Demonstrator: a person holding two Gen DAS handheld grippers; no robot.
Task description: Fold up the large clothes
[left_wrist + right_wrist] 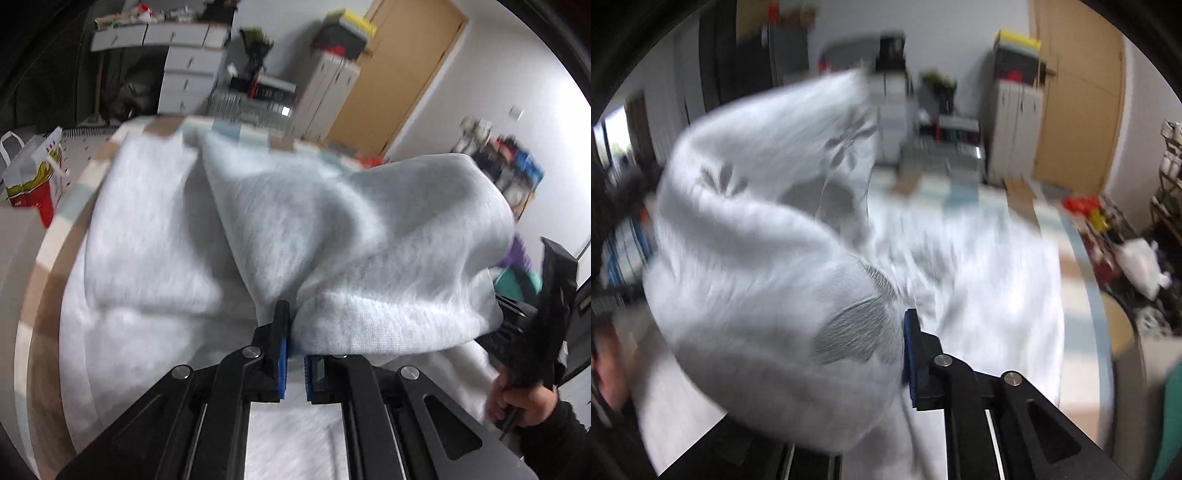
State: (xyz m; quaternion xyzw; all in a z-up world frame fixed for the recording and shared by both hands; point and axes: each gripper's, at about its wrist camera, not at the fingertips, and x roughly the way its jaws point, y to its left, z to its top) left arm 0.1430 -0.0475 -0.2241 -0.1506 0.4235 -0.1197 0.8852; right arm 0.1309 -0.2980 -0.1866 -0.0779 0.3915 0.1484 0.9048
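Working over the bed [44, 258] with its pale checked cover: you see its left and far edges in the left wrist view, its right edge in the right wrist view. Left of the bed sits a white-and-red paper shopping bag [33, 177]; beyond the far edge stand white drawer units [192, 77] and a tan wooden door [402, 70]. The right-hand floor is cluttered.

The large white fleecy garment with grey leaf print [768, 258] covers most of the bed, and part of it is lifted in a bunched fold between your two hands. Both views are motion-blurred.

Your left gripper [293, 339] has its jaws together, clamped on a gather of the garment's white edge. Your right gripper [901, 350] shows one blue-padded finger [908, 354] pressed against the cloth; the fabric hides the other, so I cannot tell whether those jaws are clamped. Your right hand [524, 398] shows at the left view's lower right.
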